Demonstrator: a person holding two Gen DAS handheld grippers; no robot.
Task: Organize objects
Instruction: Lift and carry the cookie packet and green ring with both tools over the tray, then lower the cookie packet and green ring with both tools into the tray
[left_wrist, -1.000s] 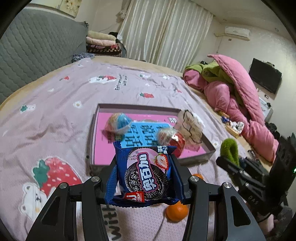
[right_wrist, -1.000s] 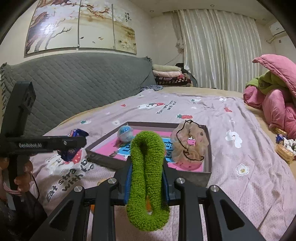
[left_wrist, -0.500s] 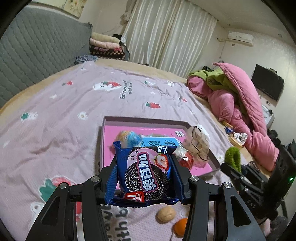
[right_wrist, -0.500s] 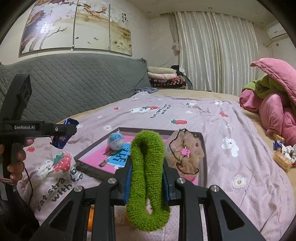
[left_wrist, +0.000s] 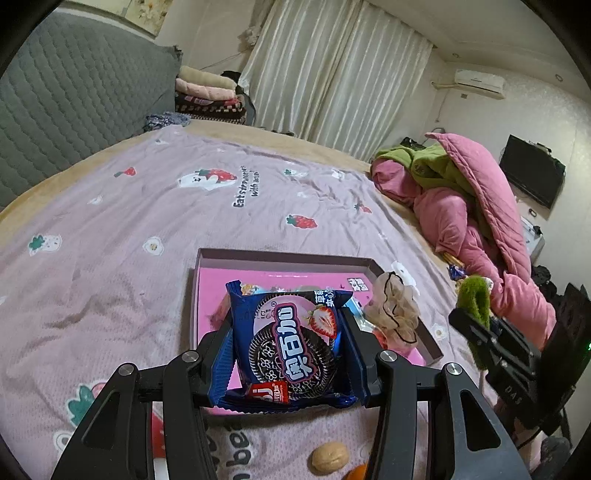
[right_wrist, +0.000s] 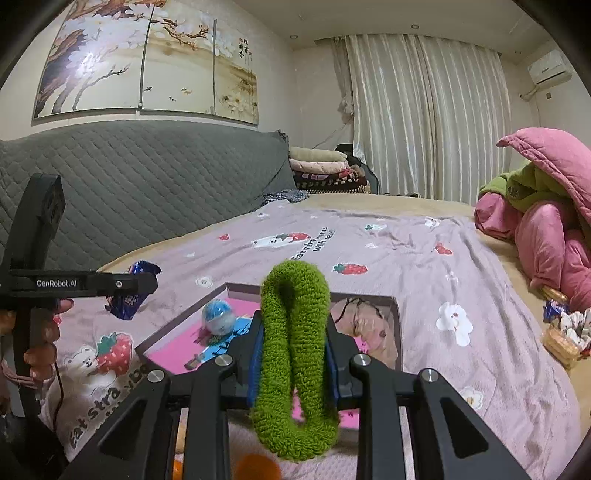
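My left gripper (left_wrist: 286, 350) is shut on a blue cookie packet (left_wrist: 288, 339), held upright above the near edge of a shallow box with a pink floor (left_wrist: 207, 280). My right gripper (right_wrist: 293, 354) is shut on a green fuzzy hair loop (right_wrist: 293, 332), which hangs folded between its pads. The right gripper also shows at the right of the left wrist view with the green loop (left_wrist: 474, 299). In the right wrist view the left gripper (right_wrist: 140, 284) appears at the left with the packet (right_wrist: 129, 299). Inside the box lie a blue ball (right_wrist: 218, 315) and a beige scrunchie (left_wrist: 397, 312).
A walnut (left_wrist: 330, 457) and an orange fruit (right_wrist: 256, 467) lie on the lilac strawberry bedsheet (left_wrist: 110, 229) near me. Pink and green quilts (left_wrist: 469, 199) pile up at the right. A grey quilted headboard (right_wrist: 147, 184) runs along the left. A small basket (right_wrist: 563, 339) sits at the bed's right edge.
Both grippers have drawn back and risen a little from the box, still holding the packet and the loop. The walnut has come into the left wrist view.
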